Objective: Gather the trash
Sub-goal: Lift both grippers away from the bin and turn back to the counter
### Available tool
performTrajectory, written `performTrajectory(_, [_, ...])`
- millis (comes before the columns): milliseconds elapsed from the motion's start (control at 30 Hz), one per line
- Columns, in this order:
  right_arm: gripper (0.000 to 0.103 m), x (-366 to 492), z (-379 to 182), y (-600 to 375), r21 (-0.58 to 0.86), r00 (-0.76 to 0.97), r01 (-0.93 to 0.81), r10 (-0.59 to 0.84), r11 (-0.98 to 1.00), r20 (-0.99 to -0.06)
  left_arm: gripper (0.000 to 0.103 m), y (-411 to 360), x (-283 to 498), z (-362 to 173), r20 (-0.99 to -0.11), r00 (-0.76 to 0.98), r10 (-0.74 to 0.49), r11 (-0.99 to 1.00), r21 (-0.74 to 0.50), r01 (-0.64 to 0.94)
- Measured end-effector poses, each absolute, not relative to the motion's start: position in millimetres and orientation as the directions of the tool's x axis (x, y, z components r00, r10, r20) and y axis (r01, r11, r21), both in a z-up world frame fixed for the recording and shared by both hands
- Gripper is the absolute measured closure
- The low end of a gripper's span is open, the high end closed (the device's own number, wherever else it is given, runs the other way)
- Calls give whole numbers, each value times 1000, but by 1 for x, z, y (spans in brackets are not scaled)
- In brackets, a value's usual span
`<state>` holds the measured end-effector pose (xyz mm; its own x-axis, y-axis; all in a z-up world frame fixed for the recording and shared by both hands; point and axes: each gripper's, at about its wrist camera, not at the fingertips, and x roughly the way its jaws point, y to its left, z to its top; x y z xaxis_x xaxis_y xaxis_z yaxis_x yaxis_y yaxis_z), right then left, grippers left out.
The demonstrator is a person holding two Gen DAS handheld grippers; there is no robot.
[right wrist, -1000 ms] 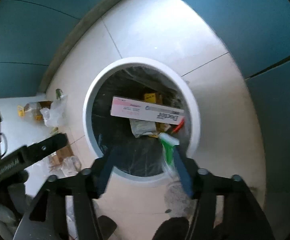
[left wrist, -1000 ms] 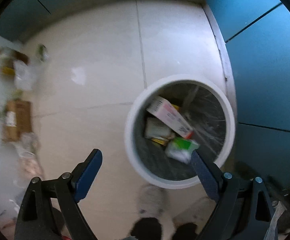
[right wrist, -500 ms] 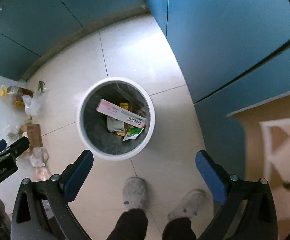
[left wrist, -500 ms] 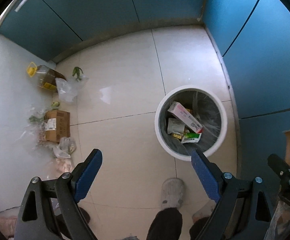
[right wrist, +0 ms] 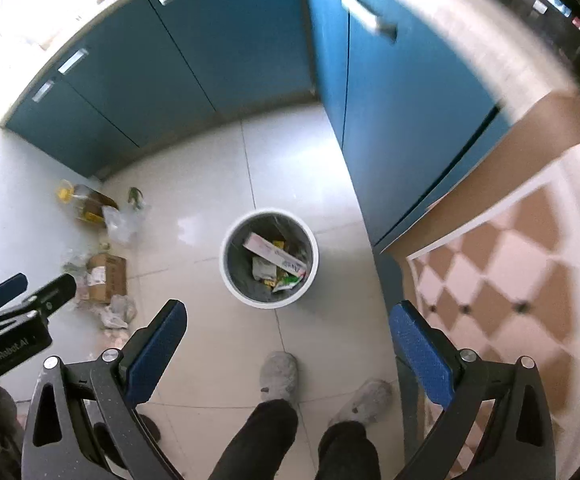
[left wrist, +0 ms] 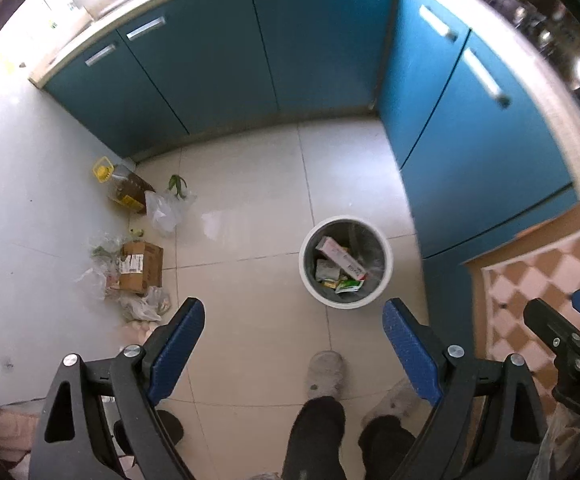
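While both point down over the bin (left wrist: 345, 262), left tool (left wrist: 294, 344) & right tool (right wrist: 288, 334) gape wide, empty.

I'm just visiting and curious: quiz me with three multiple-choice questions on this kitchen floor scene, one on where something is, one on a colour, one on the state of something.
1. Where is the cardboard box?
A. inside the bin
B. on the floor, left of the bin
C. on the counter

2. What colour are the cabinet doors?
A. blue
B. white
C. brown

3. How is the right gripper?
A. closed on a bag
B. closed, empty
C. open, empty

Answers:
1 B: it lies among bags on the tiles, apart from the bin.
2 A: every door is blue.
3 C: its jaws have just been opening and nothing sits between them.
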<state>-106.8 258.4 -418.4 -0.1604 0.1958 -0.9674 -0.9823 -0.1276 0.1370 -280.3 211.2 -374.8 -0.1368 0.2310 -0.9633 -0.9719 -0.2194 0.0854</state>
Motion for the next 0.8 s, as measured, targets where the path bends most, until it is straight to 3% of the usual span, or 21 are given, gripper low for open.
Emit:
performTrajectory(333, [0, -77, -268, 211, 194, -237, -966, 292, -170, -927, 12, 169, -240, -271, -933, -164, 320, -208, 100, -973])
performTrajectory(633, [0, 5, -221, 175, 333, -329, -942, 335, -47, -883, 12, 169, -145, -231, -922, -64, 381, -76, 38, -996])
performTrajectory(800, [0, 129, -221, 134, 326, -233, -925, 389, 194, -891, 12, 188, -36, -245, -942, 76, 328, 139, -32, -990])
